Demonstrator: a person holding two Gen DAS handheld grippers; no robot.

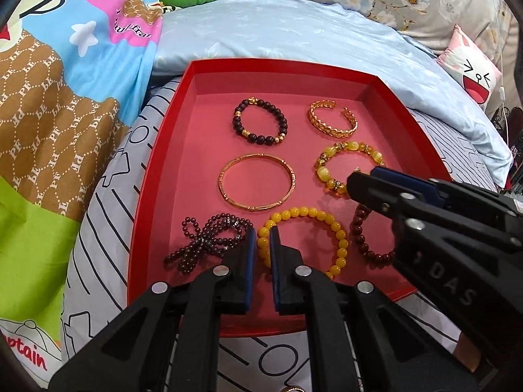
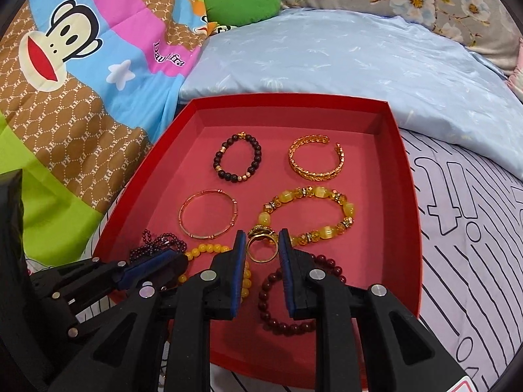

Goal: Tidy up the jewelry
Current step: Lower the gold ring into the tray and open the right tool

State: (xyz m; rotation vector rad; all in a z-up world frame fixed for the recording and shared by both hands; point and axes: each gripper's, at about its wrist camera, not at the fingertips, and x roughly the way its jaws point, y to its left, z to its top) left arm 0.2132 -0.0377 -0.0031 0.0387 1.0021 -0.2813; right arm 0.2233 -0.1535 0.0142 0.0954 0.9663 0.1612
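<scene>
A red tray (image 1: 202, 104) (image 2: 405, 196) lies on the bed with several bracelets laid flat in it. My right gripper (image 2: 262, 232) (image 1: 361, 174) is shut on a gold ring (image 2: 261, 254), hanging over the glassy yellow bead bracelet (image 2: 349, 210) (image 1: 351, 146). A red-brown bead bracelet (image 2: 264, 294) lies under it. My left gripper (image 1: 263, 233) (image 2: 176, 258) is shut, low over the near left of the tray. The round yellow bead bracelet (image 1: 307, 210) shows through the slit between its pads. A tangled dark bead string (image 1: 209, 238) lies just to its left.
Farther back in the tray lie a thin gold bangle (image 1: 222, 184), a dark bead bracelet (image 1: 260, 121) and a gold cuff (image 1: 331, 121). A cartoon quilt (image 1: 65, 114) borders the left, a light blue pillow (image 1: 294, 32) the back, a lined sheet (image 2: 457, 228) the right.
</scene>
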